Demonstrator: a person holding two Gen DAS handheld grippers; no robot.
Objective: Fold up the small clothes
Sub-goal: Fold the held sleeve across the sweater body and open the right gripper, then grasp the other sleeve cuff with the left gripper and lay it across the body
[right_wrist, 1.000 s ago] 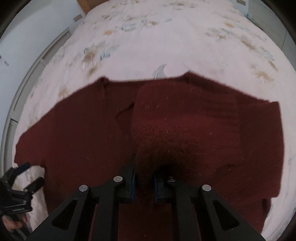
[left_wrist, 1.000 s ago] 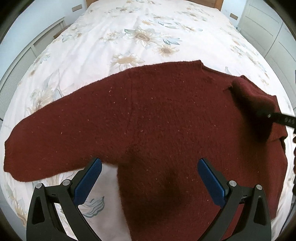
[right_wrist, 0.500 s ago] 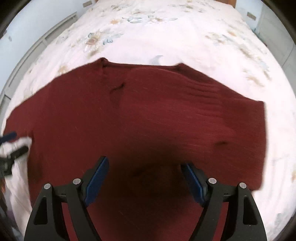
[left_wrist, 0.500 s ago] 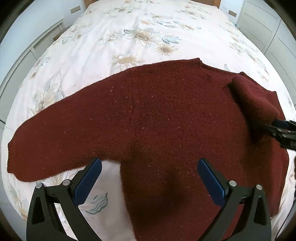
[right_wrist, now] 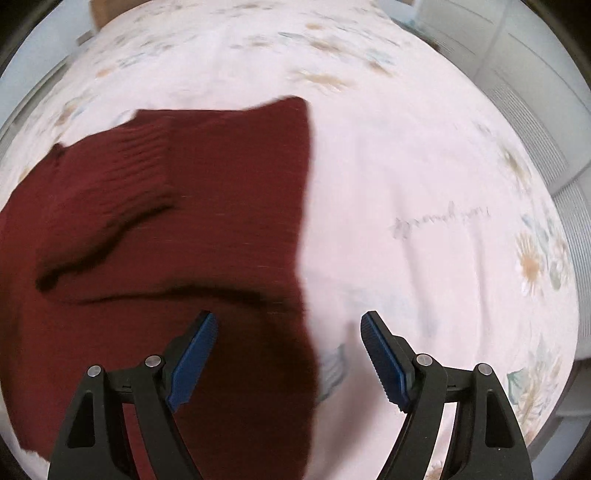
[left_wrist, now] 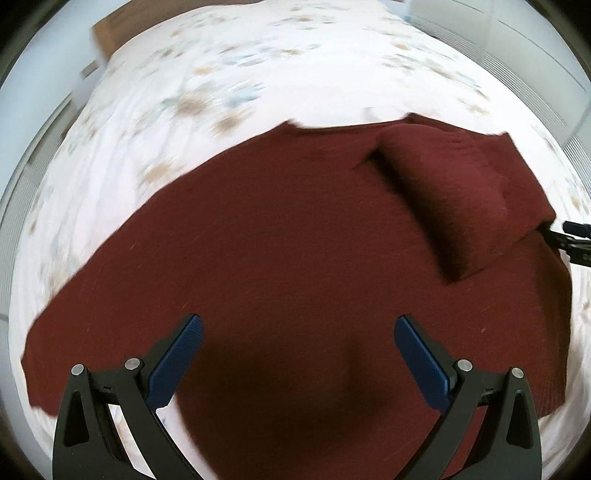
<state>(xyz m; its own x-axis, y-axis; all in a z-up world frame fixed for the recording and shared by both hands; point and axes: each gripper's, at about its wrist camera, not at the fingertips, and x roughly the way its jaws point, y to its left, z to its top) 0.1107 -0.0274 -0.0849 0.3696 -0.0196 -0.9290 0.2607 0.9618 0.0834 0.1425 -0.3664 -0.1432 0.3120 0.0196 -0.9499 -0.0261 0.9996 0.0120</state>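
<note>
A dark red knitted sweater [left_wrist: 280,236] lies flat on the bed. Its right sleeve [left_wrist: 454,192] is folded in over the body; the other sleeve [left_wrist: 92,325] stretches out to the lower left. My left gripper [left_wrist: 298,354] hovers open above the sweater's body, nothing between its blue pads. In the right wrist view the sweater [right_wrist: 155,236] fills the left half. My right gripper [right_wrist: 288,350] stands open above the sweater's right edge, half over the bedsheet, holding nothing. Its fingertips [left_wrist: 576,240] show at the right edge of the left wrist view.
The bed is covered by a white sheet with a flower print [right_wrist: 424,184]. A wooden headboard [left_wrist: 110,33] is at the far end. White cupboard doors [left_wrist: 517,37] stand to the right of the bed, and a white wall panel [left_wrist: 22,155] runs along the left.
My right gripper let go of the folded sleeve, opened wide, and swung right to the sweater's edge. My left gripper shifted right over the sweater's body and stayed open.
</note>
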